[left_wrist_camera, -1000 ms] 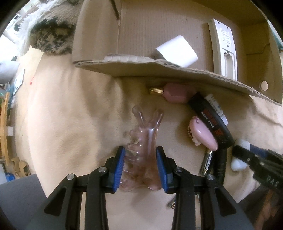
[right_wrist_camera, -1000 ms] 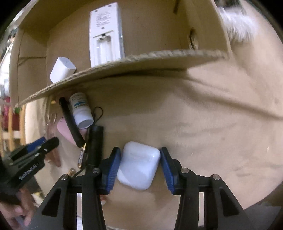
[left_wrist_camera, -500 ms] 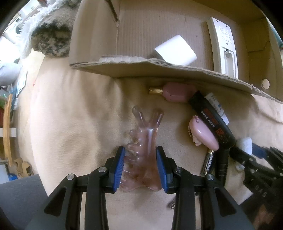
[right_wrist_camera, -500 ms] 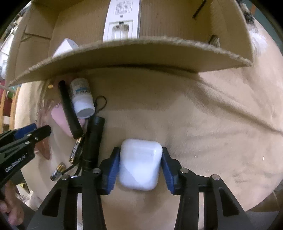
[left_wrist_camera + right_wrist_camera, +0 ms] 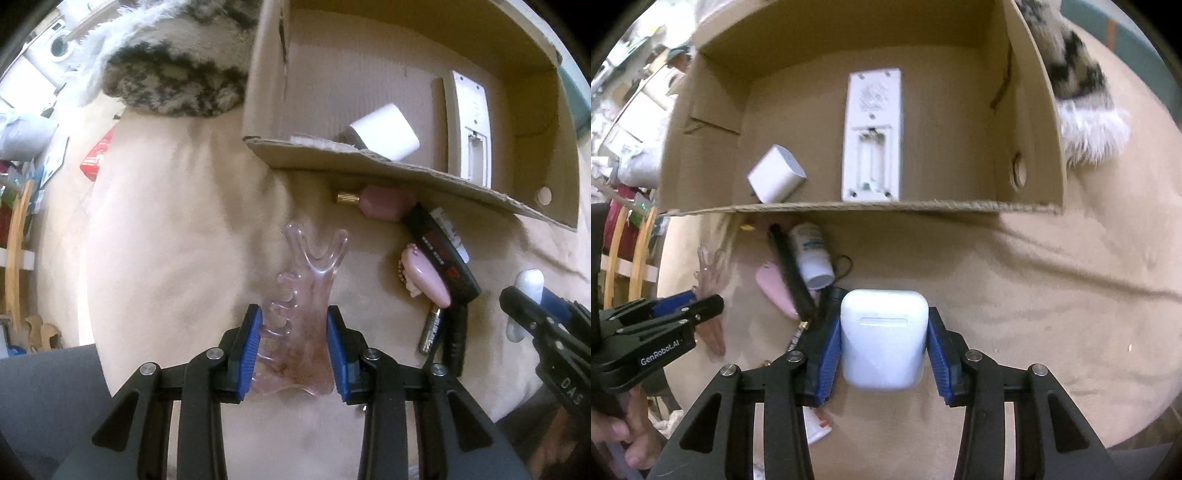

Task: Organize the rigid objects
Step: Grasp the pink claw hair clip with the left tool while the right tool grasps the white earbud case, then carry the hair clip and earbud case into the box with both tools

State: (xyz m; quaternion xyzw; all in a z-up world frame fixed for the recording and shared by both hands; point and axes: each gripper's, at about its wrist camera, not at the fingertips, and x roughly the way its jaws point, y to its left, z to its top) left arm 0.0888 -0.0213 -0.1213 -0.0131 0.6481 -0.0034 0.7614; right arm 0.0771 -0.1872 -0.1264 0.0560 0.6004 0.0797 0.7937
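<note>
My left gripper is shut on a translucent pink comb-shaped massage tool, held above the beige cloth. My right gripper is shut on a white earbud case, lifted in front of the cardboard box. Inside the box lie a white remote, back up with its battery bay open, and a white charger cube. Below the box's front wall lies a pile: a pink bottle, a black tube, a pink massager, a battery, a white bottle.
A furry black-and-white cushion lies left of the box. A beige blanket covers the surface. A black flashlight lies beside the battery. A red packet sits at the far left. A person's hand grips the left tool.
The right jaws closed onto the earbud case, then lifted it and tilted toward the box, so its inside shows fully. The left gripper rose a little with the pink tool.
</note>
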